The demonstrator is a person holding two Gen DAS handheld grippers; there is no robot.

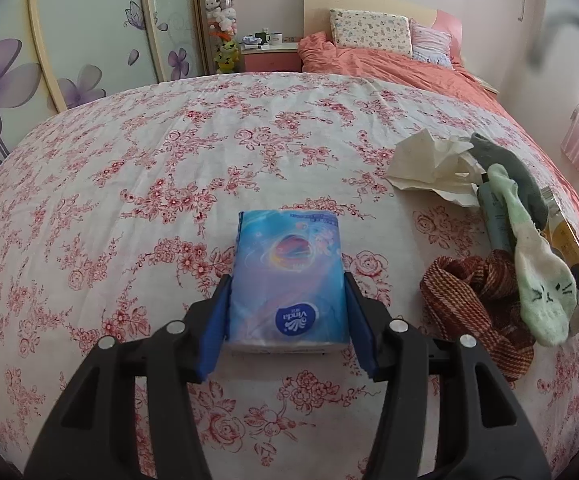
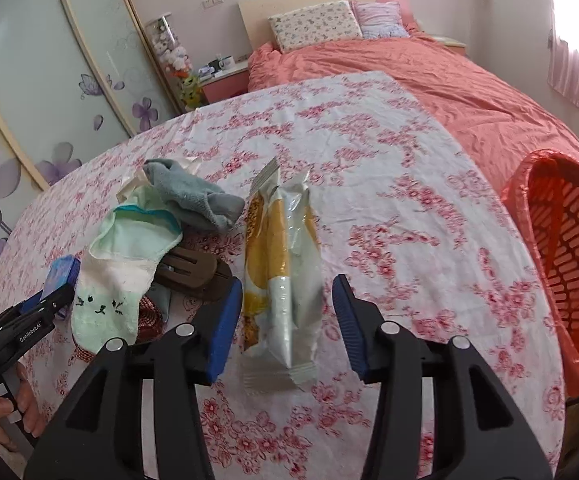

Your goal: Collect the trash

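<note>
L hand-held gripper [image 1: 287,312] clamps tissue pack [image 1: 289,276] for carrying; R hand-held gripper [image 2: 287,316] apart around wrapper [image 2: 281,276], w/ basket [image 2: 569,248] right for trash.

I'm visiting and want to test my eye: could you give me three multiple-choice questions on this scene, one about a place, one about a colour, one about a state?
1. Where is the orange basket? A on the pillow; B by the right edge of the flowered cloth; C under the socks.
2. What colour is the tissue pack in the left gripper? A blue; B green; C black.
3. How does the right gripper stand at the snack wrapper? A clamped shut; B open around it; C far away.
Answers: B, it sits beside the cloth's right edge; A, its wrap is blue; B, a gap shows beside the wrapper.
</note>
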